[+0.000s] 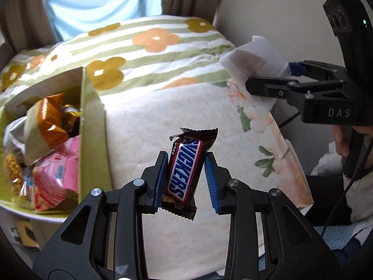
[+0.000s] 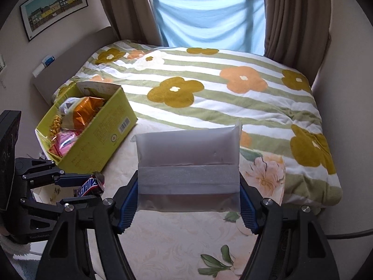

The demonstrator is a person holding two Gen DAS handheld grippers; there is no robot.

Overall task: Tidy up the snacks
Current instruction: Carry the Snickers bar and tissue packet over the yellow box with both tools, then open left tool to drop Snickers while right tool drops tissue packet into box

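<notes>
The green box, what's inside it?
The green box holds snack packets: an orange foil bag, a pink packet and something yellow and knobbly. Whatever lies beneath them is covered, so the bottom cannot be seen.

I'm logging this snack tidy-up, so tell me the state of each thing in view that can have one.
Left tool: shut on the Snickers bar.
Snickers bar: wrapped, held off the bed, roughly upright.
Right tool: shut on the frosted white packet.
Frosted white packet: sealed, held off the bed.
Green box: open-topped, on the bed, partly filled with snacks.
Curtains: drawn apart.
</notes>
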